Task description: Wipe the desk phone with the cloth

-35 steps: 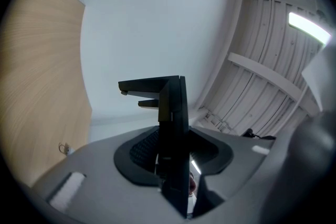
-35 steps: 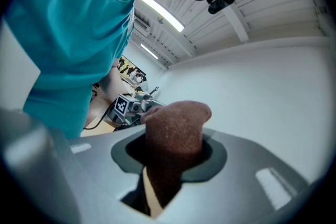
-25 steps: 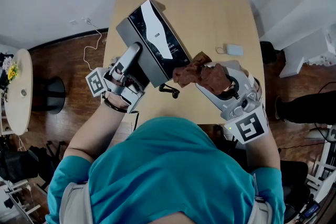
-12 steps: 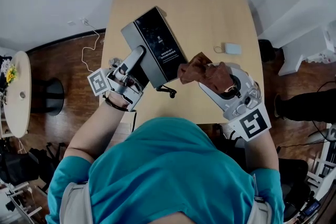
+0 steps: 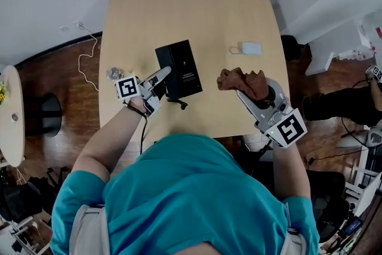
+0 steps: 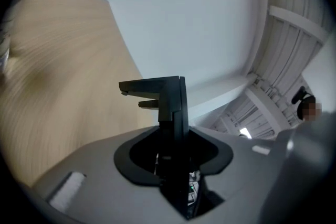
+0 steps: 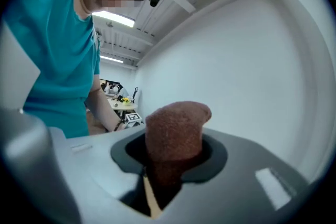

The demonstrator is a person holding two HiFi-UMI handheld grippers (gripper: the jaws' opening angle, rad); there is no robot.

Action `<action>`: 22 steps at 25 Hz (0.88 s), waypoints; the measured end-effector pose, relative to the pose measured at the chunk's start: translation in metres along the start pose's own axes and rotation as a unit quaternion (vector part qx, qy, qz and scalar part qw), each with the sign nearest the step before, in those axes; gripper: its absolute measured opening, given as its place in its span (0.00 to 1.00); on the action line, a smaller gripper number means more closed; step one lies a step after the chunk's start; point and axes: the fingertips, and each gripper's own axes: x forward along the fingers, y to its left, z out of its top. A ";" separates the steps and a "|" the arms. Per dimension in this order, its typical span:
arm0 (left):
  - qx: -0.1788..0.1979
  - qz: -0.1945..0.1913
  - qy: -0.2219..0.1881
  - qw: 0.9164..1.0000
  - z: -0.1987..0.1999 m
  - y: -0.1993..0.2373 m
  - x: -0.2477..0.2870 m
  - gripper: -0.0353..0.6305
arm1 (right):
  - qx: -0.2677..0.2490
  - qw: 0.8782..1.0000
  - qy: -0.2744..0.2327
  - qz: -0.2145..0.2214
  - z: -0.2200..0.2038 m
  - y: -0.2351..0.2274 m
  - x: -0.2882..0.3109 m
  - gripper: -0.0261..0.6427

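Phone (image 5: 181,65) is black and flat, near the middle of the desk (image 5: 179,9), a bit toward the person's left side. It's pinched at its near-left corner by the left claw (image 5: 166,73), jaws clamped on the thin slab. From that claw's own camera you see the phone edge-on, with its little stand feet poking toward the wood. Honestly can't tell if it's resting on the desk or just above it. Over on the right, the right claw (image 5: 253,91) is clear of the phone, jaws closed on a brown cloth (image 5: 239,78) that's bunched up and sticking out past the tips. Beyond the cloth, a small white box (image 5: 250,48) with a cord loop lies on the desk.
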 end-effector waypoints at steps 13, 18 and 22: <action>0.061 0.100 0.103 0.988 -0.022 0.123 0.020 0.30 | 0.034 0.997 0.054 -0.033 -0.025 -0.002 -0.041 0.24; 0.097 0.093 0.143 0.981 -0.025 0.134 0.022 0.30 | 0.041 0.996 0.058 -0.046 -0.026 -0.005 -0.049 0.24; 0.111 0.138 0.159 0.971 -0.022 0.149 0.006 0.33 | 0.038 0.997 0.053 -0.049 -0.025 -0.007 -0.058 0.24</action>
